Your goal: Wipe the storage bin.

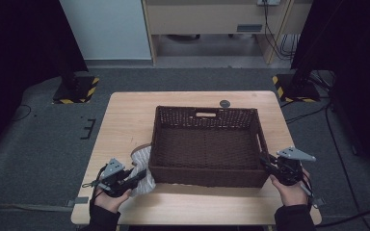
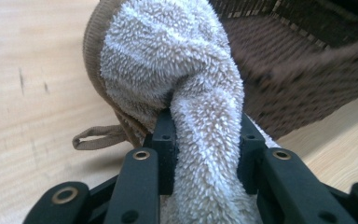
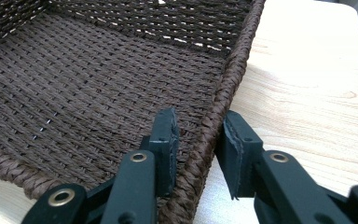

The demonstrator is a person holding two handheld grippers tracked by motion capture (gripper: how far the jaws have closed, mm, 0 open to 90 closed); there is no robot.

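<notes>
On the table (image 1: 125,115), the wicker basket (image 1: 207,144) holds nothing.

No readable text, label, brand, number or sign appears on anything here.

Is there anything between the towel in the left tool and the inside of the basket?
Only the basket's own near wall. The towel is clamped in the left tool just outside the near left corner, so it likely needs lifting over the rim. The basket's inside looks empty.
</notes>
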